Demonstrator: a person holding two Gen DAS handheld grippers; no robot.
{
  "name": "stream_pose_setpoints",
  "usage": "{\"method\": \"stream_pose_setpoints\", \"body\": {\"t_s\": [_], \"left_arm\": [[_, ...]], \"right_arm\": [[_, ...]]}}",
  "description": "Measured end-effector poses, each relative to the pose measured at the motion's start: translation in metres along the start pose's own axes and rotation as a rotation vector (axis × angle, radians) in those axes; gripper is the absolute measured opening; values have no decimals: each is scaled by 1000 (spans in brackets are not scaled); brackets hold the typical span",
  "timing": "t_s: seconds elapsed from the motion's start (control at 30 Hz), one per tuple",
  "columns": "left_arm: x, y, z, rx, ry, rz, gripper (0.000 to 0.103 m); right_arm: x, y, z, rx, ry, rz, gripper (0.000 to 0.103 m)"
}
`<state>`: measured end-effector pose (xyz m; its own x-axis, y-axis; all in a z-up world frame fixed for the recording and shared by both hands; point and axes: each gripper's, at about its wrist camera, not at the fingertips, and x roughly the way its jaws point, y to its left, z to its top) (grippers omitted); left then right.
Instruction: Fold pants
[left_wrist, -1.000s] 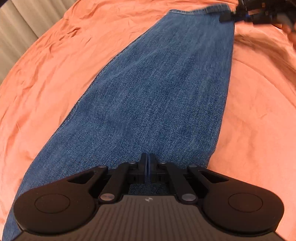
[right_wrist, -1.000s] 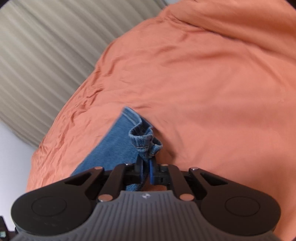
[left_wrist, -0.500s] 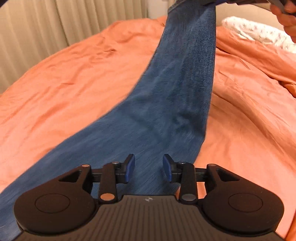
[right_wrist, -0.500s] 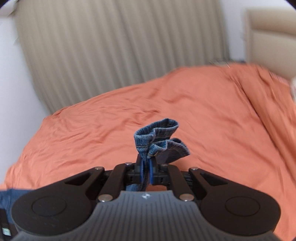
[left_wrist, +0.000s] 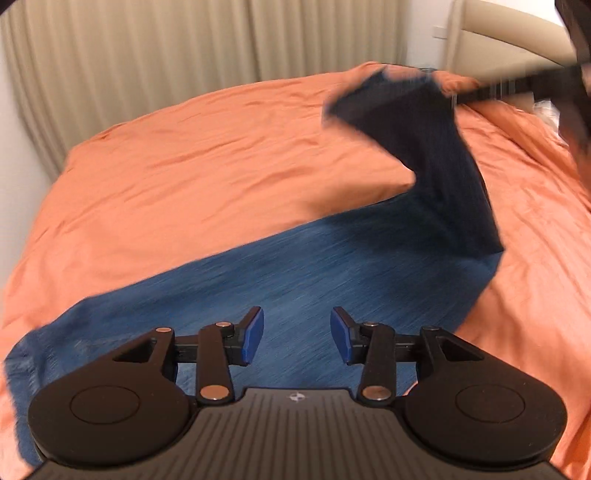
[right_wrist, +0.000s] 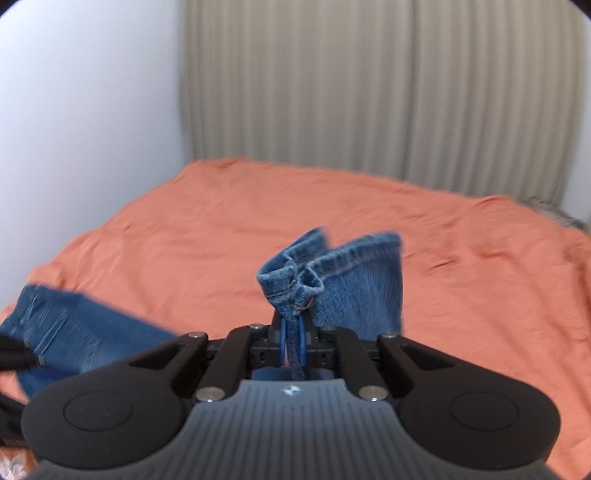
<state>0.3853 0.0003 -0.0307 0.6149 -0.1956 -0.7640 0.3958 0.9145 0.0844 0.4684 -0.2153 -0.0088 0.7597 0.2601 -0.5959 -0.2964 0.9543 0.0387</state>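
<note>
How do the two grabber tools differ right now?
The left gripper stands open, its blue pads apart and empty; the right gripper is shut on the jeans at their bunched hem. The left one hangs above denim lying on the orange bedspread; the right one holds denim lifted above it. Both share the same black build.

Bed in orange cover, blue jeans partly lying on it
</note>
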Motion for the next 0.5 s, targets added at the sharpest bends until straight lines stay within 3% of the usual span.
{"method": "stream_pose_setpoints", "body": {"t_s": [0.17,0.3,0.33,0.4,0.5], "left_arm": [[-5,25,-23,-41,43,36,50],[-3,35,-34,-77,64,26,50],[-2,37,-36,-88,70,13,50],[1,39,-39,-96,80,-32,50],[14,43,-42,-112,85,-84,51]], "right_arm": [[58,68,-76,-43,162,122,2],[82,103,-133,-183,281,127,5],[84,103,-142,-200,291,132,9],[83,102,-153,-218,315,166,26],[71,104,-158,-236,348,222,26]]}}
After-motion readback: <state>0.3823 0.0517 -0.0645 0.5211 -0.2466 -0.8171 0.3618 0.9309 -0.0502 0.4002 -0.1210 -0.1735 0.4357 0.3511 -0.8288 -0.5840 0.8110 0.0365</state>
